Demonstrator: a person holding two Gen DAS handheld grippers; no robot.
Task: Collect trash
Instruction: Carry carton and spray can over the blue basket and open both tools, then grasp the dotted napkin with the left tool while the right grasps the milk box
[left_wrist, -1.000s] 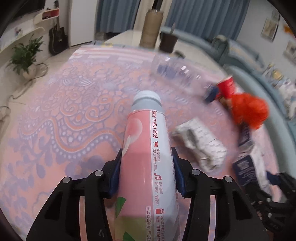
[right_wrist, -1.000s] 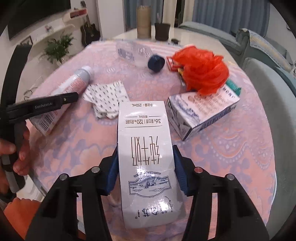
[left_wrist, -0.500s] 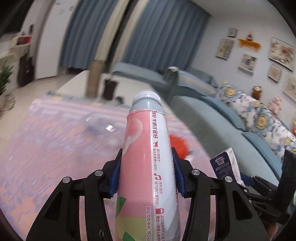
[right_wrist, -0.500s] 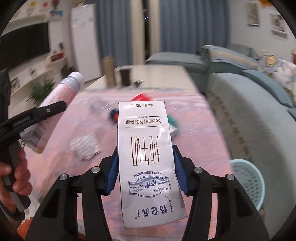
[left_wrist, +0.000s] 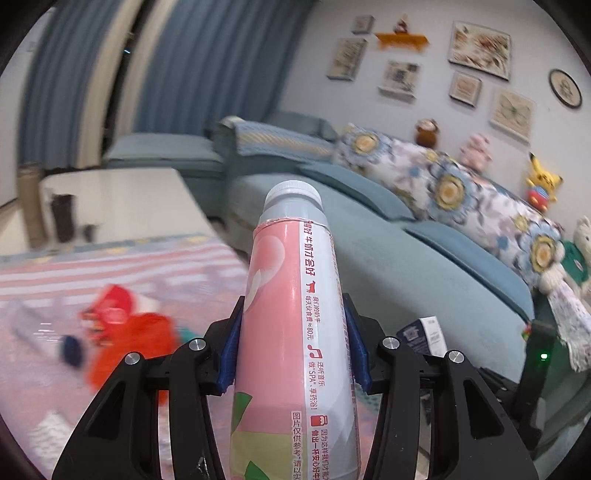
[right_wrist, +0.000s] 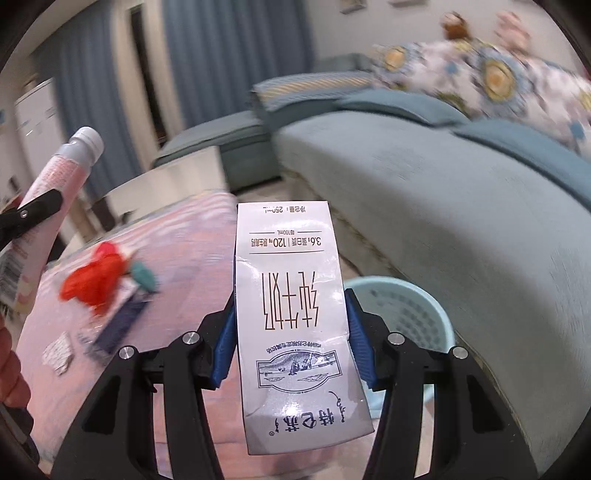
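Carrying two pieces at once, left gripper (left_wrist: 293, 350) pinching a pink bottle (left_wrist: 291, 325) and right gripper (right_wrist: 290, 332) clamping a milk carton (right_wrist: 295, 317) above the blue basket (right_wrist: 417, 314), neither dropped yet, with a red bag (right_wrist: 96, 278) and other litter left on the table (right_wrist: 177, 266).

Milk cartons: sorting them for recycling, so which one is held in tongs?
The white milk carton, clamped in the right tongs; the blue-sided carton lies on the table.
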